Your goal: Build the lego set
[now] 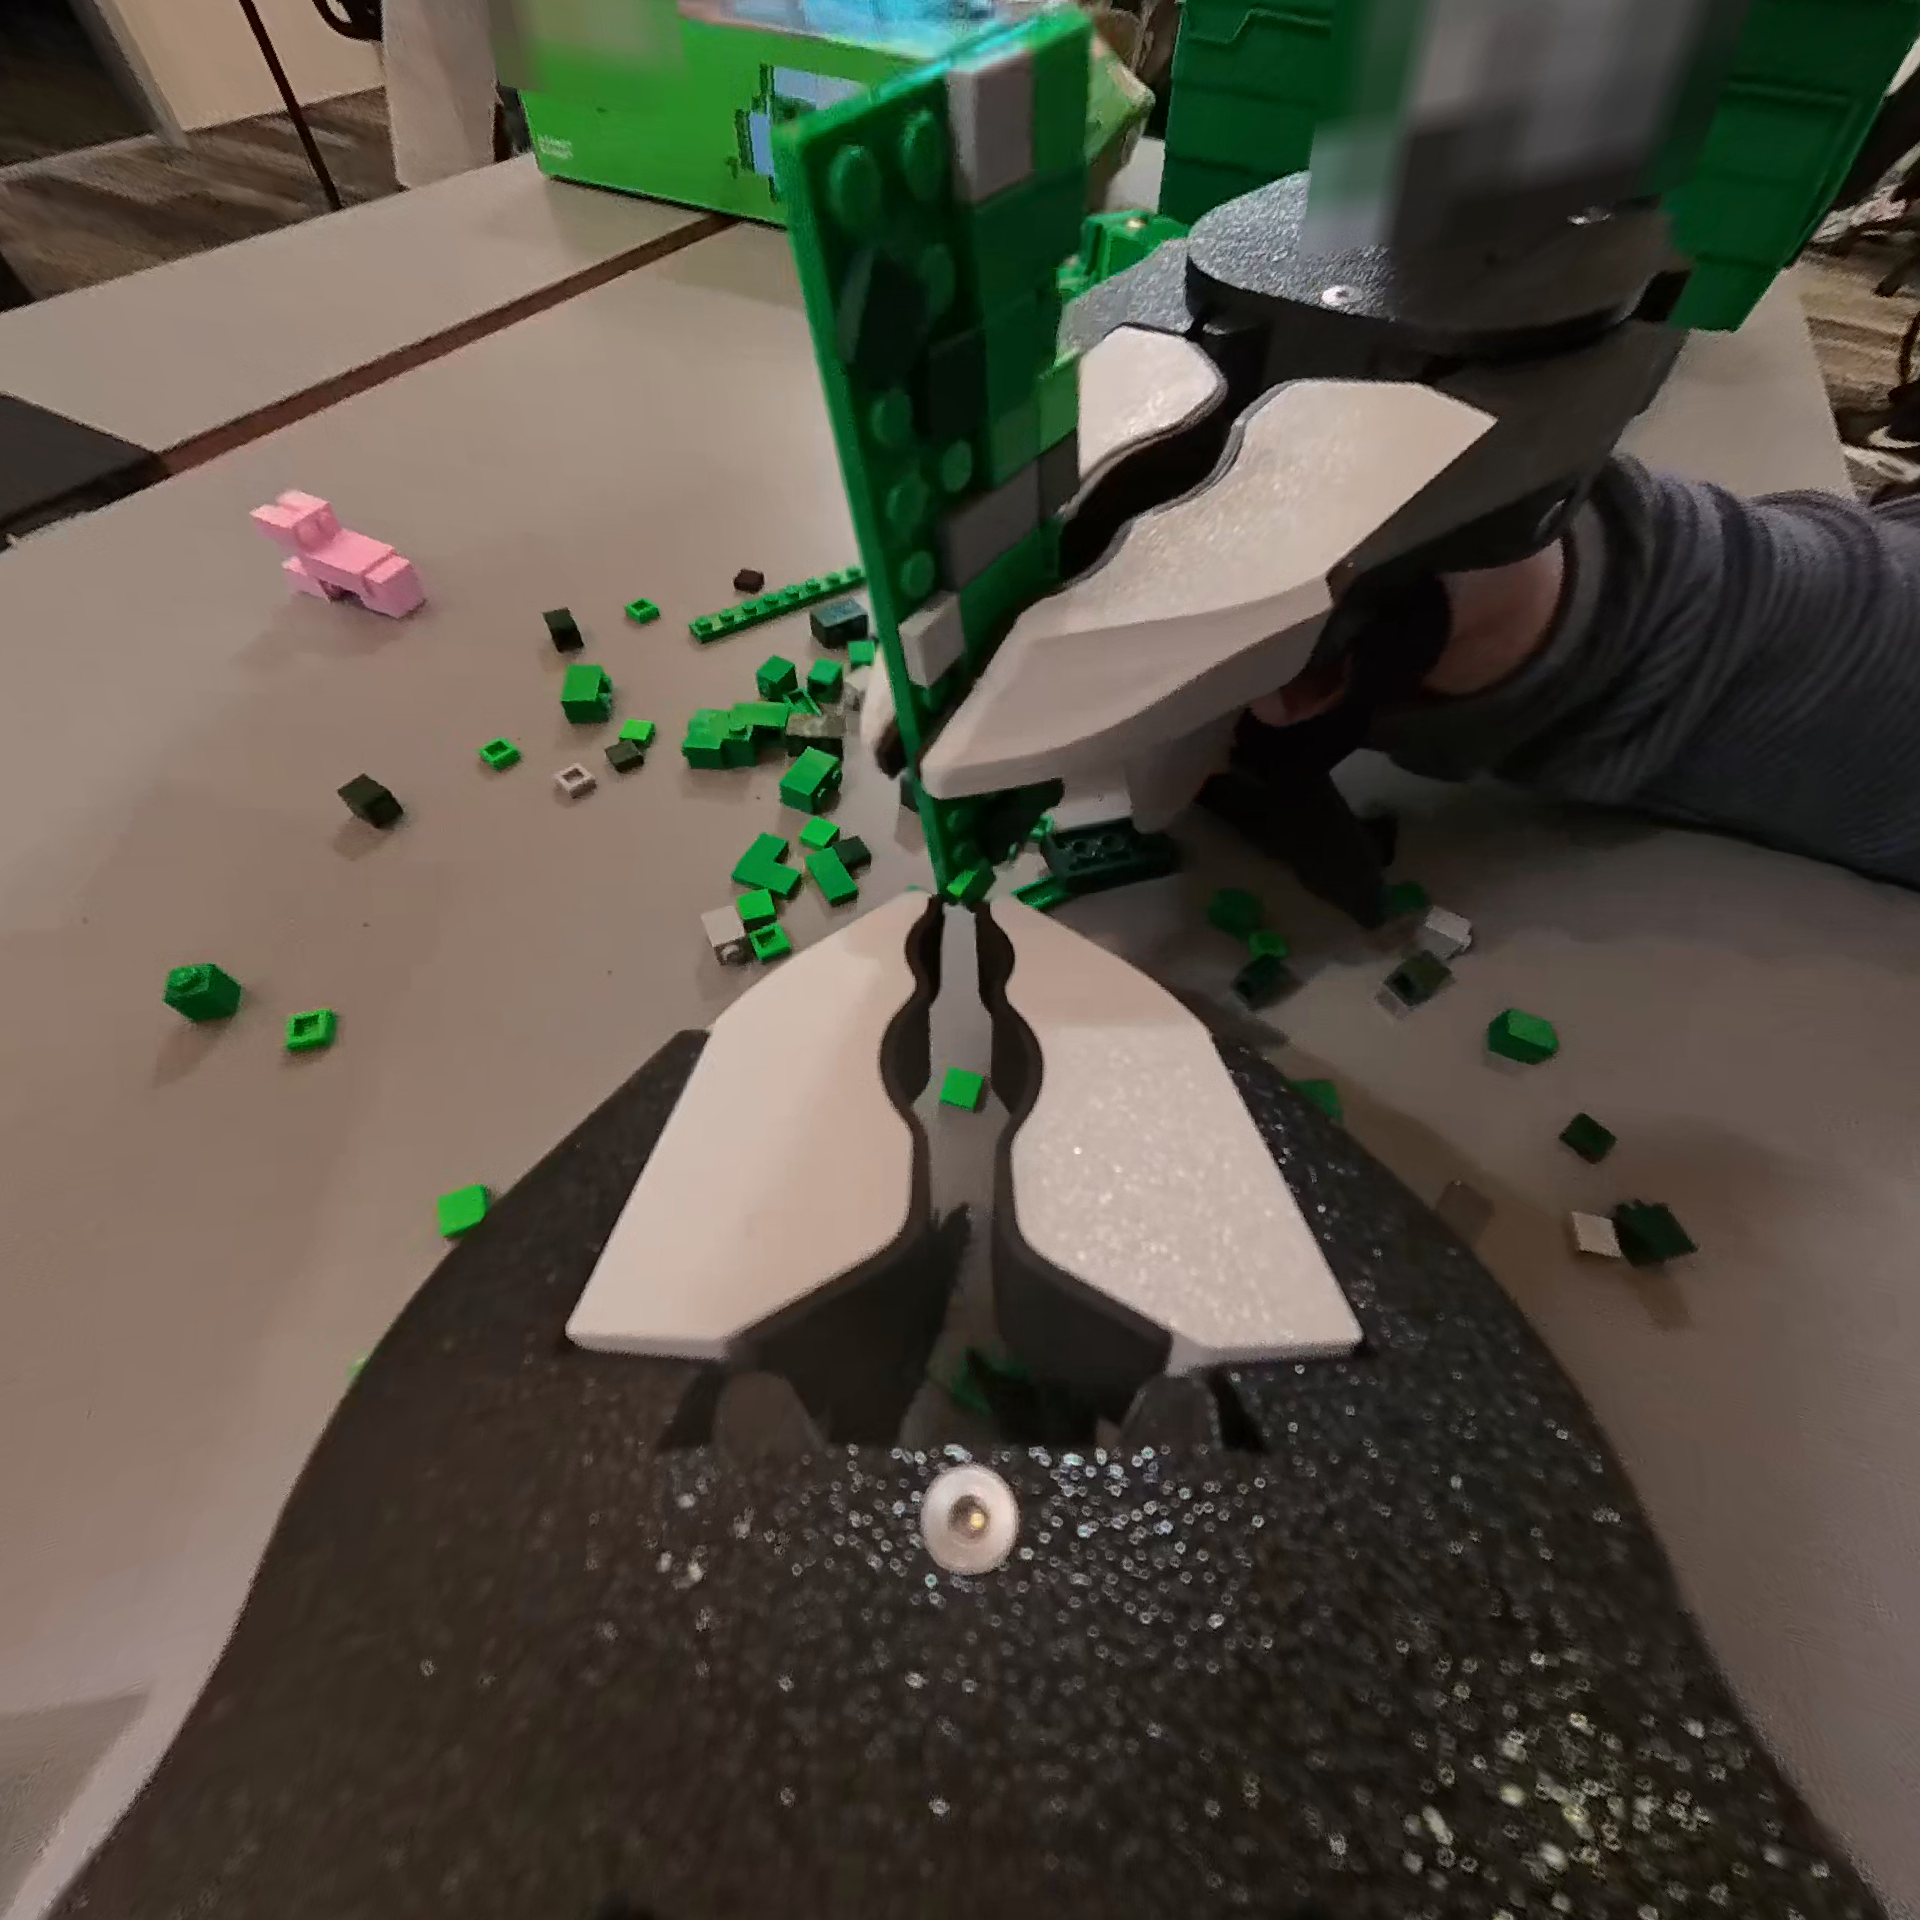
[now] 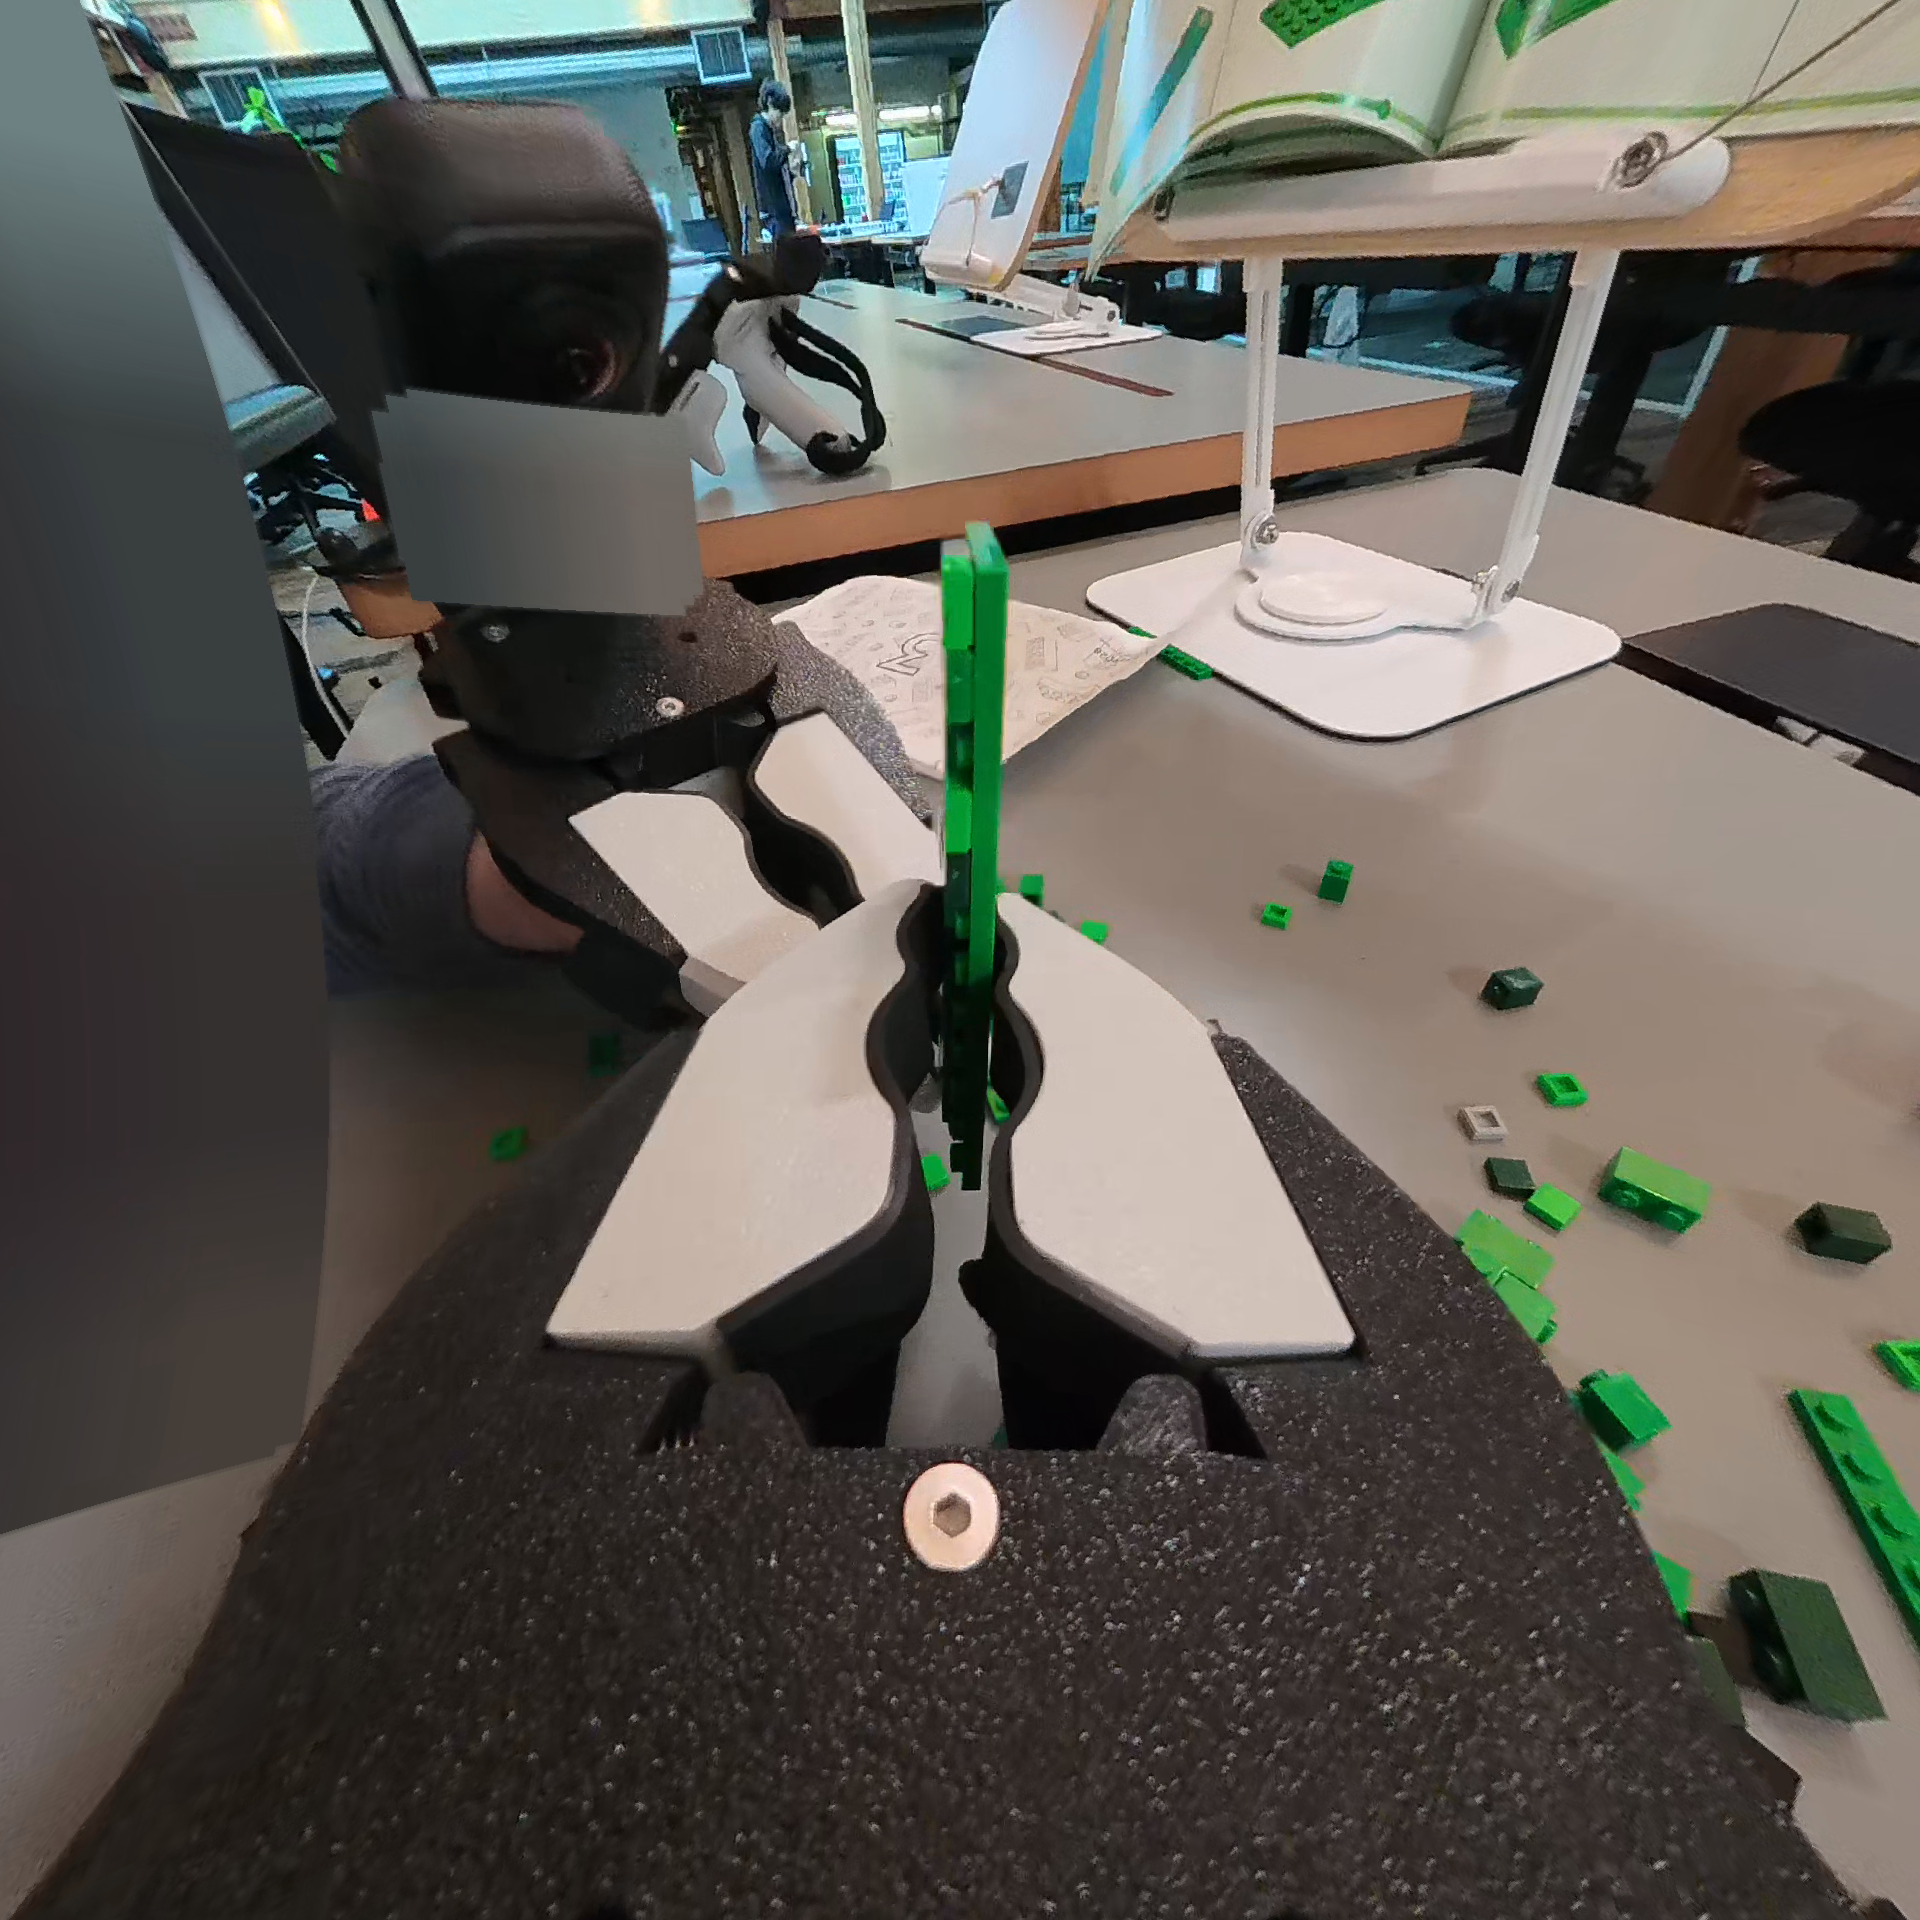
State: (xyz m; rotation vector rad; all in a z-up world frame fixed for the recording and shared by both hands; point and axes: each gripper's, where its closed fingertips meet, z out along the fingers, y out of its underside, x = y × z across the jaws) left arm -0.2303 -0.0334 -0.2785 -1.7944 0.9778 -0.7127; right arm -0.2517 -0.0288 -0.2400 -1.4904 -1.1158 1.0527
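Green lego plate (image 1: 940,436) stands on edge above the grey table (image 1: 364,914), studded with green, dark green and grey tiles. Right gripper (image 2: 961,920) is clamped on its lower part. Left gripper (image 1: 958,906) tips are nearly together at the plate's bottom corner; can't tell if they pinch it. Loose green bricks (image 1: 769,727) scattered around, pink lego pig (image 1: 338,559) well off to the side.

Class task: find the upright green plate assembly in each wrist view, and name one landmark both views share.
Left wrist view: green plate assembly stands upper centre, clamped by the right tongs.
Right wrist view: centre, edge-on, between that view's own tongs.
Shared landmark: the left tongs.
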